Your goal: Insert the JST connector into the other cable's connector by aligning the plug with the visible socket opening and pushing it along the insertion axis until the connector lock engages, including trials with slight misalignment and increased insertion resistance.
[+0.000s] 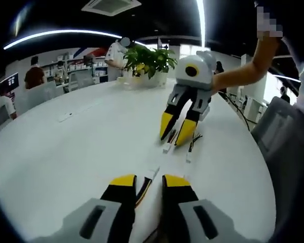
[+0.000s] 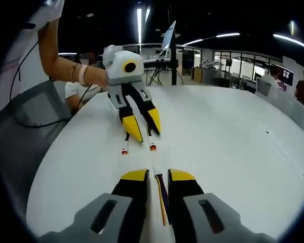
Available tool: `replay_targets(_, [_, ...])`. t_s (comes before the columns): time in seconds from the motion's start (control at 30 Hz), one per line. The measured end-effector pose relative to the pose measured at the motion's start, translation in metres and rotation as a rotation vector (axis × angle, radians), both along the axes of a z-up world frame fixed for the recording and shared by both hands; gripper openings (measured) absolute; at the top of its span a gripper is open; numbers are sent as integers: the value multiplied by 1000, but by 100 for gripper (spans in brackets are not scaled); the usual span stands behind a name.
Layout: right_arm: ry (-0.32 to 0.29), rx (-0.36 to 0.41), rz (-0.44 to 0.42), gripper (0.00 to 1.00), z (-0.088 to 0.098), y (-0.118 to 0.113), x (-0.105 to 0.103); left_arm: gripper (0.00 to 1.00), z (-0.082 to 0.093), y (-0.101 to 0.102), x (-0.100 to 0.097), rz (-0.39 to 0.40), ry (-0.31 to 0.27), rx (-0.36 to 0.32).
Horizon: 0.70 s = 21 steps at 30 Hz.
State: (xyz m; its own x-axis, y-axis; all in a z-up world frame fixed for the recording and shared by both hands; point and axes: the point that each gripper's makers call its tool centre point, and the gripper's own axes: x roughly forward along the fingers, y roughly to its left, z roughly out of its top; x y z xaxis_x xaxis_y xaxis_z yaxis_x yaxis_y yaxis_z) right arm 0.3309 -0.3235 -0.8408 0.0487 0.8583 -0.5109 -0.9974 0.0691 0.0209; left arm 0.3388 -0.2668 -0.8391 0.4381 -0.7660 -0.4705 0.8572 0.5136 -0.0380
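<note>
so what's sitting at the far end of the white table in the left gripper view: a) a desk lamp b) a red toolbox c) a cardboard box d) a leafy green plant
d: a leafy green plant stands at the far edge of the white table, beyond the right gripper.

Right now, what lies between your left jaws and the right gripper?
In the left gripper view: the left gripper's cable connector, then bare table, then two white cable ends at the right gripper.
</note>
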Motion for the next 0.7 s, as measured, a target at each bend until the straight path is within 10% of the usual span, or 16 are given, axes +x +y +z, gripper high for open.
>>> replay_targets(0.7, [8,13,20,6,-6,1,5,6,3,-13,-5,-83,-21,5])
